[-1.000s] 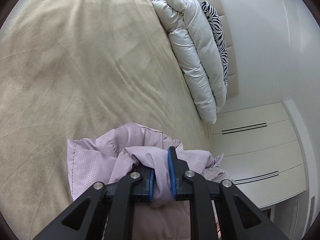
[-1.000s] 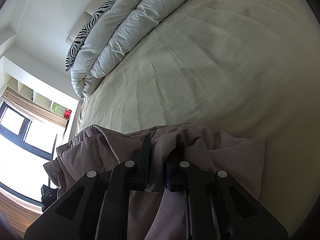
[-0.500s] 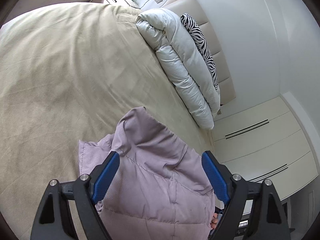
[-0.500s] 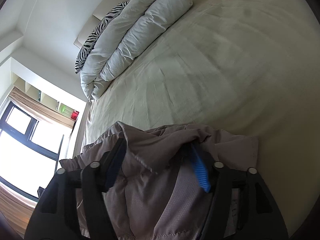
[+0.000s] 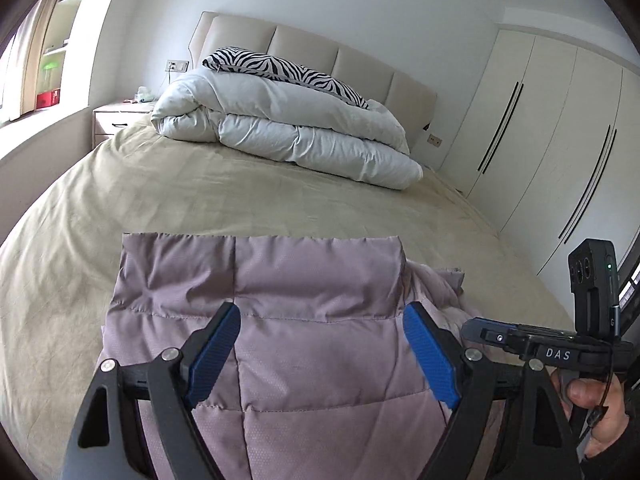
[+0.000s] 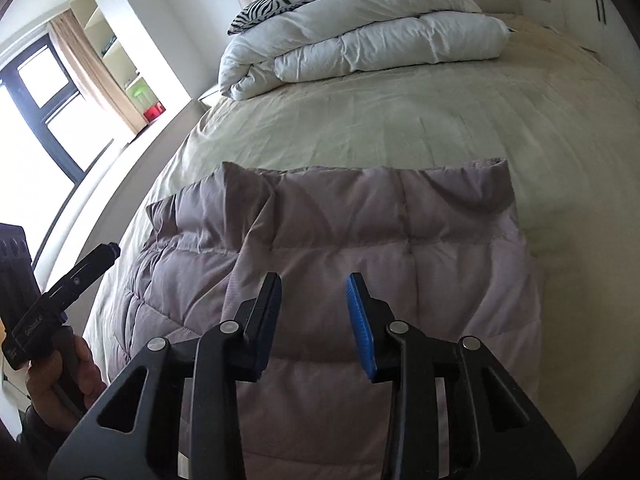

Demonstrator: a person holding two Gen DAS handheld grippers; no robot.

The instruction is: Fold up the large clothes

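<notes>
Left wrist view: mauve quilted puffer jacket (image 5: 304, 320) folded flat on beige bed (image 5: 240, 196); left tool (image 5: 320, 354) wide, right tool (image 6: 314, 320) just narrowing, both empty; further folds possibly left.

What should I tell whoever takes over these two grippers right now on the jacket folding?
Left gripper: open wide, holding nothing, above the jacket.
Right gripper: jaws have just been closing, still apart, nothing between them.
The mauve quilted puffer jacket lies folded on the beige bedsheet, far edge straight; a bit of fabric bunches at its right side.
Done: a fold laid down and released.
Left: probably tuck the bunched side, then fold again.
</notes>
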